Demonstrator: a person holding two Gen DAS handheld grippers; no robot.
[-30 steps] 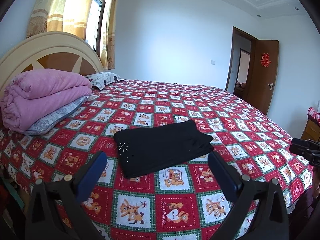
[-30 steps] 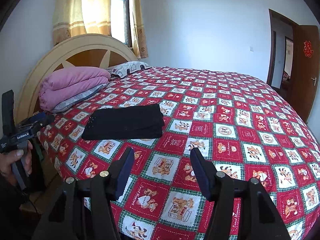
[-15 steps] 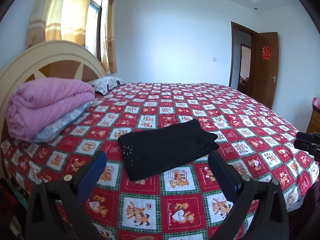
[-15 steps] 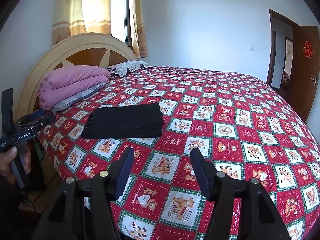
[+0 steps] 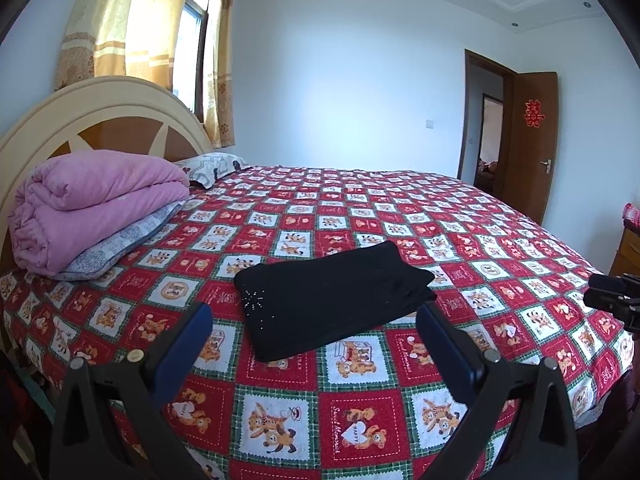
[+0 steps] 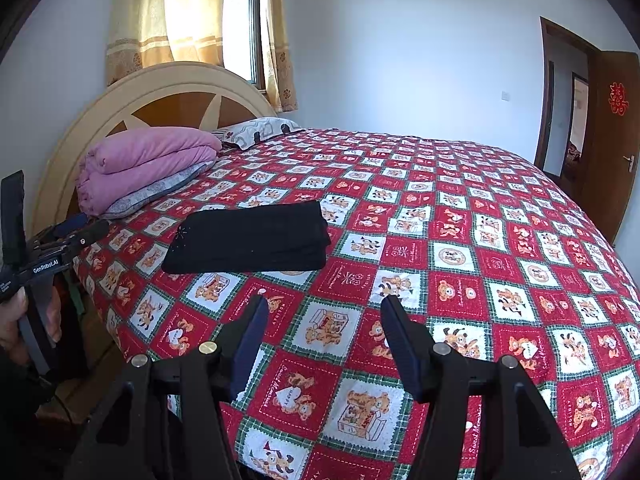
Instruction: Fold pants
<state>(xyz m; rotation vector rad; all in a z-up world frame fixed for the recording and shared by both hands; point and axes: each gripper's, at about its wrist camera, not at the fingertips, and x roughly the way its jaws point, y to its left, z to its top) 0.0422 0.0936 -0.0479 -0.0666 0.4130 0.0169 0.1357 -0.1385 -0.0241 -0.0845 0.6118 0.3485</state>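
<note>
Pants [image 5: 334, 298], black and already squared into a tidy stacked rectangle, lie flat on the red teddy-bear bedspread [image 5: 500, 248], sitting centre frame in the left wrist view and left of centre in the right wrist view [image 6: 248, 242]. Layers show at the right-hand edge, so the fold looks finished, or very nearly! A sparkly stud pattern catches the light at the near left corner. Left gripper [image 5: 312, 340] hangs low in the frame with its blue pads spread wide, nothing between them, framing the bundle from the near side without touching it. Right gripper [image 6: 324, 336] is likewise parted and empty, hovering over the bedspread at the bottom of its view, well clear of the cloth. Both tools sit back from the bundle, which I read as a hands-off check: no pull on the fabric, so the stack keeps its shape. Over at the left of both views, a folded pink quilt [image 5: 92, 204] rests on a grey pillow [image 5: 128, 244] against the headboard [image 5: 100, 112], well apart from the work. Upper right, a brown door [image 5: 534, 140] stands open.
</note>
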